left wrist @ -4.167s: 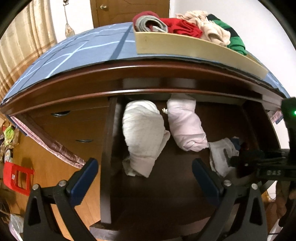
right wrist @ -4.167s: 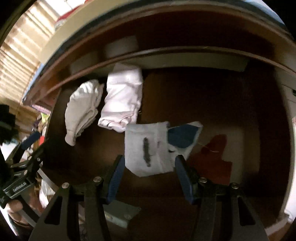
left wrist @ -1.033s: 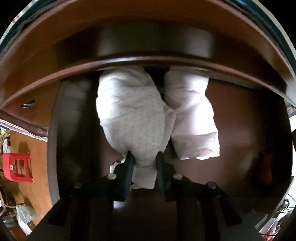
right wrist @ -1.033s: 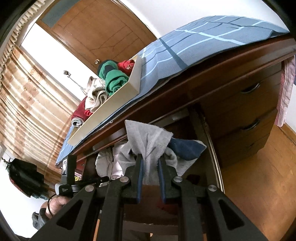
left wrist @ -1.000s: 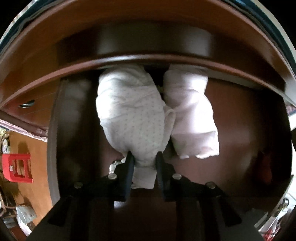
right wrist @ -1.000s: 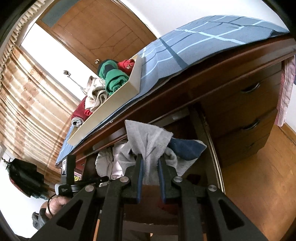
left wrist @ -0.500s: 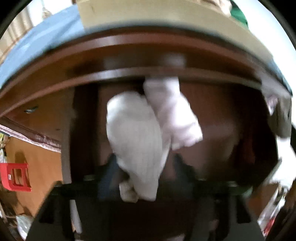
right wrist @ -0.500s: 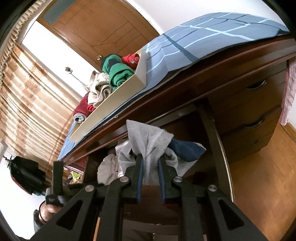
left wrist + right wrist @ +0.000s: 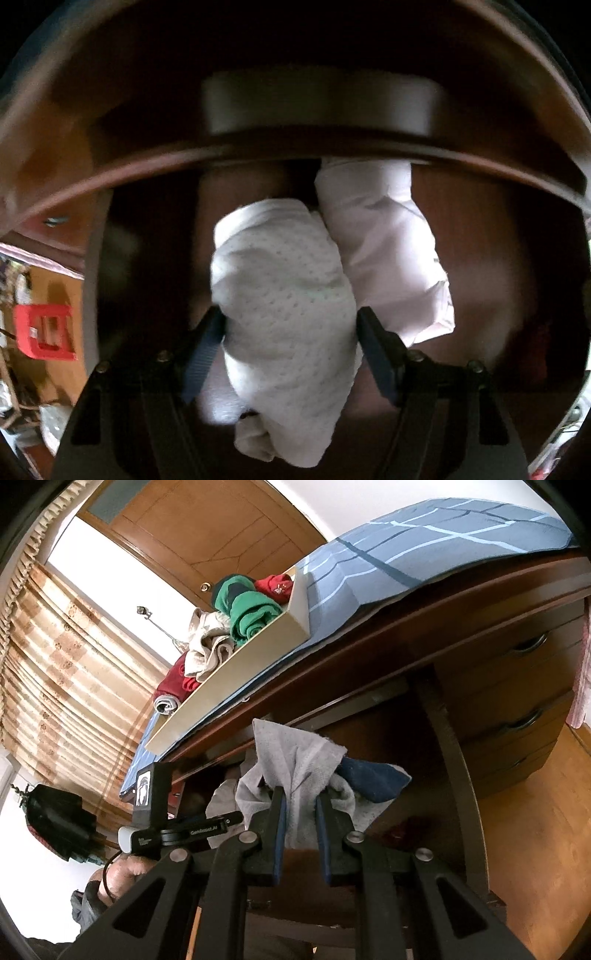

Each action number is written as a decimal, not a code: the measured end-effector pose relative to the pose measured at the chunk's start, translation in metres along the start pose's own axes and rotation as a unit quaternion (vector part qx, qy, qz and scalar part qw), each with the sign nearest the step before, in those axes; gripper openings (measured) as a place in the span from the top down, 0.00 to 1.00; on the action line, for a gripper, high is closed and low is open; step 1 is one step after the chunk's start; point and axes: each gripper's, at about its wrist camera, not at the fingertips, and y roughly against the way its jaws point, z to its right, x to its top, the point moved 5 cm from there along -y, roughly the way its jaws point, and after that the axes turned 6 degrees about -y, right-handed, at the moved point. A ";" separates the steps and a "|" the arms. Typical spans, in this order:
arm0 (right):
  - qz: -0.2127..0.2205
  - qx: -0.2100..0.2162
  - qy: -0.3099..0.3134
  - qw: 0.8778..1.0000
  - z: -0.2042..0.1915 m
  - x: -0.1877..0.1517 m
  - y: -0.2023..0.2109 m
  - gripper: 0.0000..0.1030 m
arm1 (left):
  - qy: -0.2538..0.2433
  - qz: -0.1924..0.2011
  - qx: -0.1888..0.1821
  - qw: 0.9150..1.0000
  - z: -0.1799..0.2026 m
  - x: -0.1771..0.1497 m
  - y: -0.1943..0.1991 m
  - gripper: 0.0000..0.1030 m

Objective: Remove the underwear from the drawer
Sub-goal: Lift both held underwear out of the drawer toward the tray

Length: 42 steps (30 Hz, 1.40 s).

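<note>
Underwear, white and dotted (image 9: 284, 314), lies in the drawer (image 9: 517, 236) between the left gripper's (image 9: 290, 325) wide fingers. Right gripper (image 9: 299, 814) fingers pinch grey underwear (image 9: 295, 760).

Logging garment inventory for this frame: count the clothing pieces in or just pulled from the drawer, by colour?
White dotted: 1, the white dotted piece between the fingers of the open left claw
Pale pink: 1, the pink piece lying beside it, touching
Grey with navy: 1, the grey piece pinched in the right claw
Total: 3
</note>
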 end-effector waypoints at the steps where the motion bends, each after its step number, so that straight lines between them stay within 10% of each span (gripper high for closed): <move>1: -0.001 0.001 -0.001 1.000 -0.001 -0.001 -0.001 0.84 | 0.004 -0.005 -0.012 1.000 -0.002 -0.001 -0.002 0.40; 11: -0.005 -0.027 0.013 1.000 -0.009 -0.007 -0.007 0.84 | -0.041 0.046 -0.032 0.998 -0.001 -0.017 0.022 0.65; 42: 0.054 -0.121 0.065 0.989 -0.032 -0.016 0.031 0.84 | -0.069 0.184 -0.036 0.980 0.012 -0.072 0.117 0.66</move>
